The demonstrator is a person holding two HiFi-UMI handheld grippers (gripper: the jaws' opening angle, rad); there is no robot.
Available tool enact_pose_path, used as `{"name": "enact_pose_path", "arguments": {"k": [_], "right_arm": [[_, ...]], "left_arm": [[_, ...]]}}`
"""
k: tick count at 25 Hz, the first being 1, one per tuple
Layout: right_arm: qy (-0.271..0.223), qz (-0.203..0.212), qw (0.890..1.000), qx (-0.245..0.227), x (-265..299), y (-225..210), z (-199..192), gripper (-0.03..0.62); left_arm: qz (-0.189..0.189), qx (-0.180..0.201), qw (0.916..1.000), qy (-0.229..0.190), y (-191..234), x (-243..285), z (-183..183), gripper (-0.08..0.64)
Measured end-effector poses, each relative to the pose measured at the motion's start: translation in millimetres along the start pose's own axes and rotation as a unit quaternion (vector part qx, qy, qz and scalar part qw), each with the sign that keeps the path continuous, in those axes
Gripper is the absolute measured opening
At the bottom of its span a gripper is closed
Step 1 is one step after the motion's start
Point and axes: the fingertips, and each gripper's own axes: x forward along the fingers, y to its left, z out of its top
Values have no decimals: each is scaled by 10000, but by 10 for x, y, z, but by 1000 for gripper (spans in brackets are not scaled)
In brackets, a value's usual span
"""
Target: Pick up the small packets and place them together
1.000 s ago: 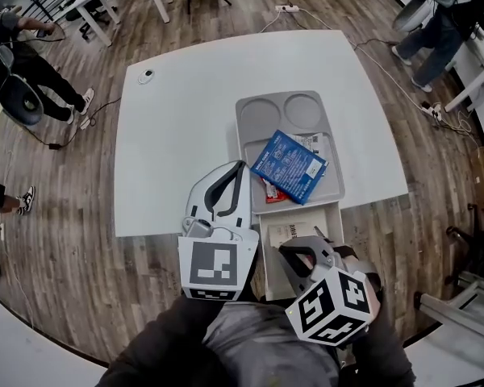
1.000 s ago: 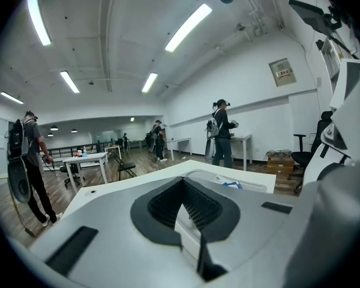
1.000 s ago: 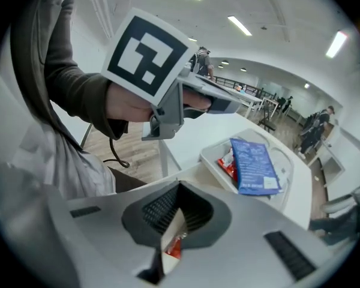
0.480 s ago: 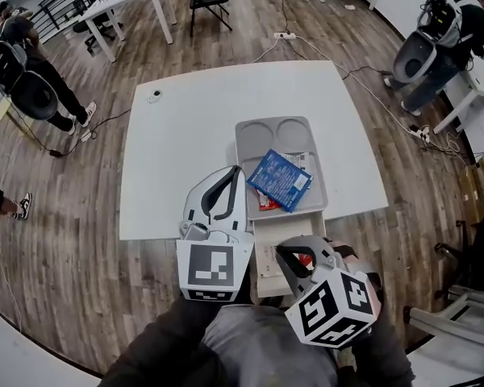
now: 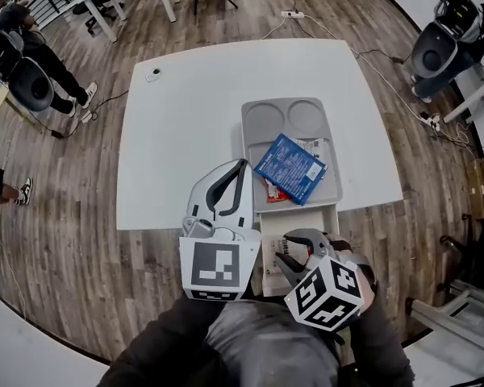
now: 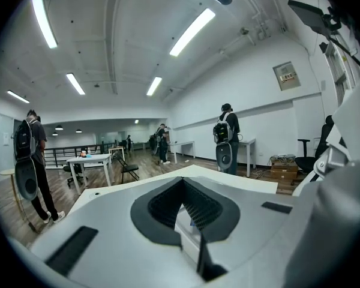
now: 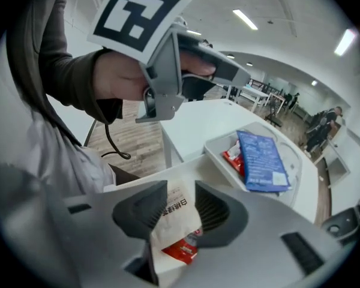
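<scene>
By the white table (image 5: 185, 111), right claw (image 7: 180, 192) steeply down, just parting around packet (image 7: 175, 221).

- The left gripper (image 5: 240, 168) reaches out across the near edge of the table (image 5: 177, 135), close to level, with its tips pointing away from the person
- In the left gripper view its jaws meet at the tips (image 6: 183, 182), with nothing gripped between them
- The left hand (image 7: 121, 74) wraps the handle behind the marker cube (image 5: 219, 268), a dark sleeve (image 5: 165, 349) running back to the body
- The right gripper (image 5: 284, 248) hangs just off the table's near edge, to the right of the left one and tipped steeply down
- Its jaws (image 7: 181, 191) have just been opening; they stand apart with a packet (image 7: 177, 224) lying loose between the pads
- The right hand (image 5: 365, 279) shows only partly behind its own cube (image 5: 323, 290)
</scene>
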Motion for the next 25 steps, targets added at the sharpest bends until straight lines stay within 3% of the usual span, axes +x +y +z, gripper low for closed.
{"name": "enact_pose_path", "arguments": {"k": [4, 10, 15, 21, 25], "right_arm": [[323, 340, 9989, -22, 266, 69, -163, 217], [851, 551, 9948, -54, 530, 48, -365, 233], [919, 794, 9926, -21, 551, 36, -389, 232], [846, 810, 9929, -208, 554, 43, -385, 128], [715, 553, 9957, -183, 492, -12, -342, 74]], "left_arm": [[5, -101, 9997, 199, 44, 44, -219, 0], [89, -204, 9993, 289, 169, 126, -373, 0], [195, -274, 9987, 386, 265, 142, -476, 0], [199, -273, 9986, 408, 277, 175, -522, 0], [184, -230, 9988, 384, 240, 156, -484, 0]]}}
